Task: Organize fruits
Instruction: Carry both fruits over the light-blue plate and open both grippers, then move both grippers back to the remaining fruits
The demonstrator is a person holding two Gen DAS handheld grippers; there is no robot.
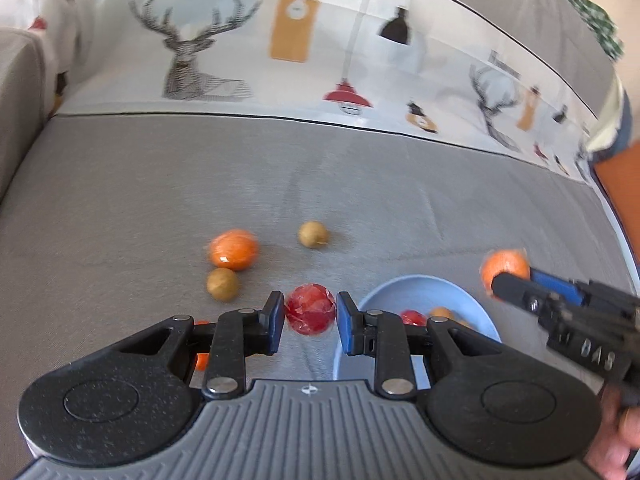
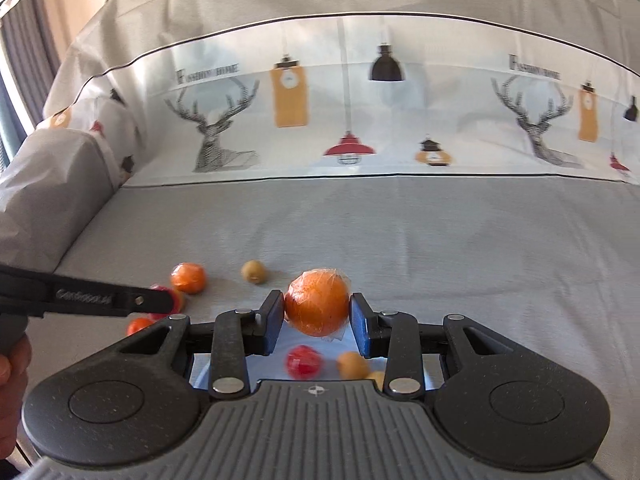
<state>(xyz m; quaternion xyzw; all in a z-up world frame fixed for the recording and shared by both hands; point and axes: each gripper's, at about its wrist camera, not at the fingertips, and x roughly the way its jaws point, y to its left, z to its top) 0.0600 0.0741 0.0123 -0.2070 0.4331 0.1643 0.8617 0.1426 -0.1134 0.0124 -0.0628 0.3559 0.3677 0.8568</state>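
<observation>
My right gripper (image 2: 318, 312) is shut on a wrapped orange (image 2: 318, 305) and holds it above the pale blue bowl (image 2: 200, 372); the orange also shows in the left wrist view (image 1: 505, 267). The bowl (image 1: 384, 292) holds a red fruit (image 2: 303, 361) and brown fruits (image 2: 352, 365). My left gripper (image 1: 311, 318) is around a wrapped red fruit (image 1: 311, 309) lying on the grey cloth, its pads close beside it; contact is unclear.
On the grey cloth lie another orange (image 1: 233, 250), two brown fruits (image 1: 222, 284) (image 1: 314, 234) and a small orange-red fruit (image 2: 138, 325). A printed cushion back (image 1: 280, 60) rises behind. A grey armrest (image 1: 20, 92) stands at the left.
</observation>
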